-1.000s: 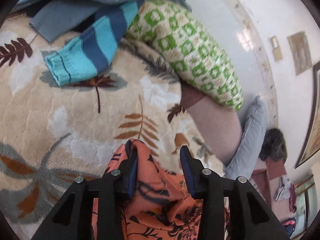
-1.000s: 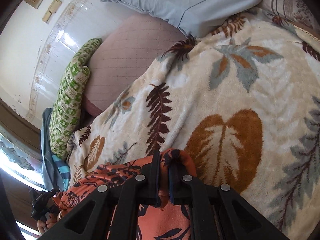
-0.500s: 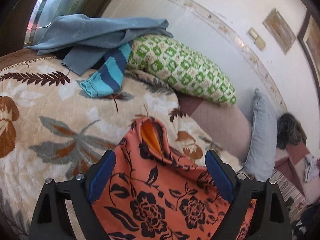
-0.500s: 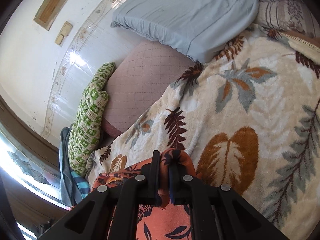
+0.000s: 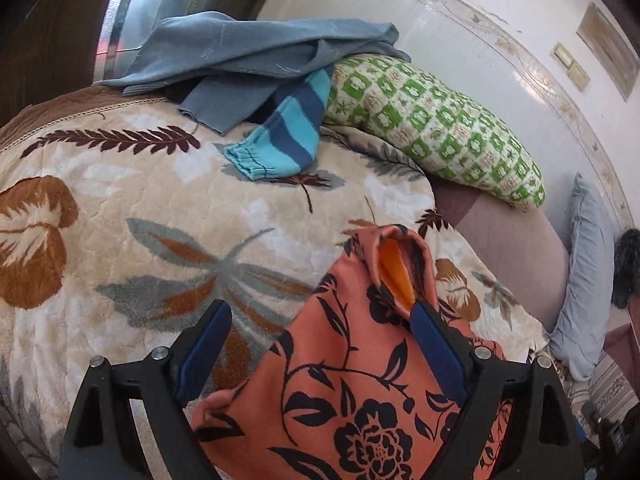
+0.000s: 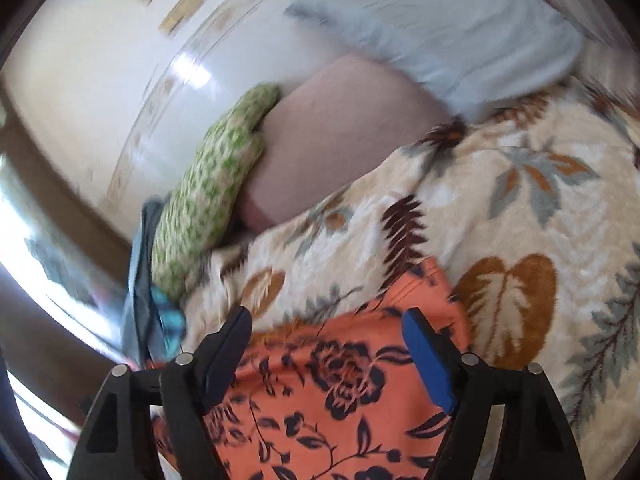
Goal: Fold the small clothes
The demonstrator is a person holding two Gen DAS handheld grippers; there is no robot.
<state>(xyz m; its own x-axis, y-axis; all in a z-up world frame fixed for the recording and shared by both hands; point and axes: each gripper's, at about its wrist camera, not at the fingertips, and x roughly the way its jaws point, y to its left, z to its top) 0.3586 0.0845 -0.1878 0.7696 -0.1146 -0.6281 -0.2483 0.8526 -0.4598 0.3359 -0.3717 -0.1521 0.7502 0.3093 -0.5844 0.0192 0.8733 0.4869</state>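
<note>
An orange garment with a black flower print (image 5: 360, 364) lies on the leaf-patterned blanket (image 5: 132, 208), one end bunched up with its orange lining showing. My left gripper (image 5: 320, 312) stands open above it, pads apart and pressing on nothing. In the right wrist view the same orange garment (image 6: 344, 384) lies flat beneath my right gripper (image 6: 328, 320), whose jaws are opening and hold nothing; the cloth's corner rests just beyond the blue fingertips (image 6: 416, 328). That view is blurred by motion.
A blue striped sleeve (image 5: 280, 136) and grey-blue clothes (image 5: 248, 52) are piled at the blanket's far side. A green-checked pillow (image 5: 432, 124), a pink cushion (image 6: 348, 128) and a pale blue pillow (image 6: 452, 28) lie along the white wall.
Both grippers let go of the orange garment's corners and opened, the left first, the right just now. Both drew back and up, and the garment now lies on the blanket.
</note>
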